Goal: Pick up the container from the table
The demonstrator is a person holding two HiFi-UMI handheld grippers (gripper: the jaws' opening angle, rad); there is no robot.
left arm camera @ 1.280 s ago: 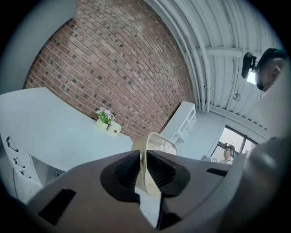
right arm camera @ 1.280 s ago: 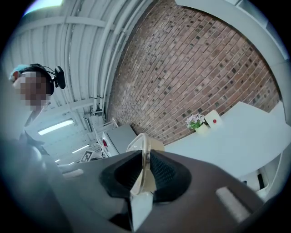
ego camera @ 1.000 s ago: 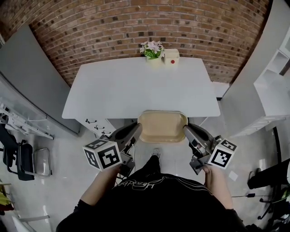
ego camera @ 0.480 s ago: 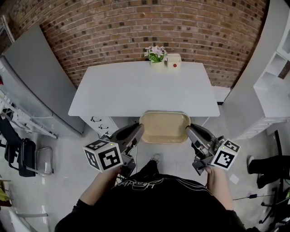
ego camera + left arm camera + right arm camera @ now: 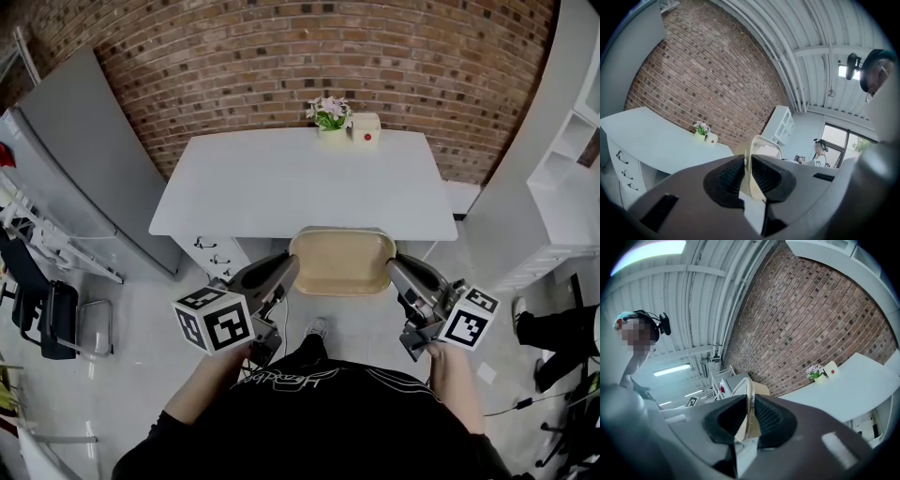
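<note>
Currently held: tan container point(image 5: 340, 262), centre of frame, at the white table's point(image 5: 300, 178) near edge, lifted, I judge.
My left gripper point(image 5: 289, 268): jaws clamped narrow on its left rim.
My right gripper point(image 5: 397, 272): jaws clamped narrow on its right rim.
Why opposite rims: to carry it level.

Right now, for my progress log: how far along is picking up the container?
Done: the left gripper and right gripper pinch opposite rims of the beige container. In hand: it hangs between them at the near edge of the white table, apparently lifted off. Left: only carrying it clear.
</note>
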